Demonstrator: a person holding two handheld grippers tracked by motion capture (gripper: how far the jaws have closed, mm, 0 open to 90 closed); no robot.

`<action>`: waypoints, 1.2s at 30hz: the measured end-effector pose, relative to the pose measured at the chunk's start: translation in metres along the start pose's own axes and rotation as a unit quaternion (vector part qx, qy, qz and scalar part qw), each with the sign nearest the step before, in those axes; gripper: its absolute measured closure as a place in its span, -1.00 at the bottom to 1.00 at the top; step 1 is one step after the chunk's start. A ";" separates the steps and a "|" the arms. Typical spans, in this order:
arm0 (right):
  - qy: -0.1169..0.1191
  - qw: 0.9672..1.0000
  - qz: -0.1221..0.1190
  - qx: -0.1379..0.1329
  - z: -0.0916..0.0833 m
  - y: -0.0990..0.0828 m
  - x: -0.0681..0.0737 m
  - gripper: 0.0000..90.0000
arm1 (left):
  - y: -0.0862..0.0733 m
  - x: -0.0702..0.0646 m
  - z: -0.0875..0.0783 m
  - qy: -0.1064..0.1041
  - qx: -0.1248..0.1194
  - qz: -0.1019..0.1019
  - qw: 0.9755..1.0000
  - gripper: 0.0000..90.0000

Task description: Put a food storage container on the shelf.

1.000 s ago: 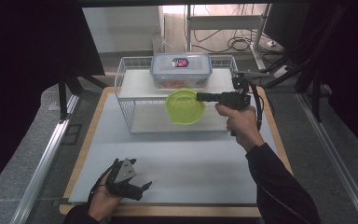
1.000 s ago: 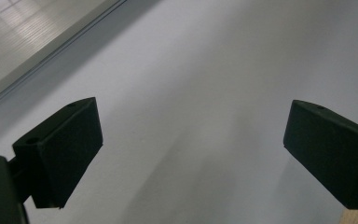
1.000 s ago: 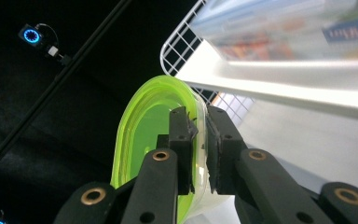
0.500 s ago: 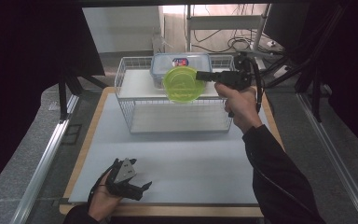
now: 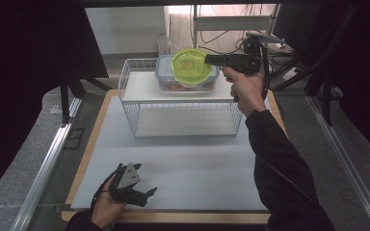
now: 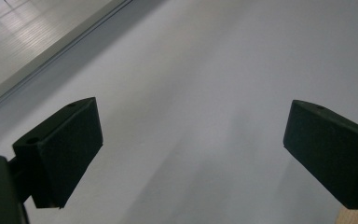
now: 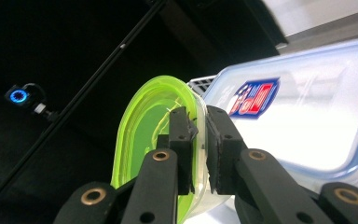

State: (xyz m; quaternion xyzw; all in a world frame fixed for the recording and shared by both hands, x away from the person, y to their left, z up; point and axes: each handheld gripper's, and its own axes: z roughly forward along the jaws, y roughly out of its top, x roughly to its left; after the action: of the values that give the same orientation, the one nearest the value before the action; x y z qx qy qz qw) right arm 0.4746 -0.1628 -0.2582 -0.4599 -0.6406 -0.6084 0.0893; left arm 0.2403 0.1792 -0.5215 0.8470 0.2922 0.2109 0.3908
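High view: dark curtains close off the upper left and right of the frame, with cables and a shelf unit at upper centre. A wooden table (image 5: 87, 159) fills the middle, covered by a pale grey mat (image 5: 192, 173). At centre stands a white wire rack (image 5: 183, 108), and on its top shelf sits a clear lidded box (image 5: 166, 79). The right gripper (image 5: 209, 59), at upper centre, has its jaws clamped on the rim of a green bowl (image 5: 191, 66) held tilted over the box. The left gripper (image 5: 142, 195), at lower left, rests on the mat with its jaws wide apart and nothing between them.
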 end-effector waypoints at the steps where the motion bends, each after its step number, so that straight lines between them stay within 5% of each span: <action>1: -0.005 1.000 -0.001 -0.001 0.001 0.002 0.000 0.82 | 0.000 0.000 0.000 0.000 0.003 0.004 1.000 -0.90; 27: -0.071 0.996 0.036 -0.041 0.042 0.034 -0.010 0.82 | 0.000 -0.002 0.001 -0.008 0.002 0.008 1.000 -0.90; 36: -0.099 0.993 0.028 -0.048 0.053 0.036 -0.012 0.74 | 0.000 -0.002 0.002 -0.011 0.005 0.010 1.000 -0.90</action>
State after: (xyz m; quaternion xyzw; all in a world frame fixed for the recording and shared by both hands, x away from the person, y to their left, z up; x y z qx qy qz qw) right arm 0.5301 -0.1289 -0.2543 -0.5395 -0.6031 -0.5872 0.0197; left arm 0.2396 0.1769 -0.5228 0.8540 0.2804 0.2039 0.3878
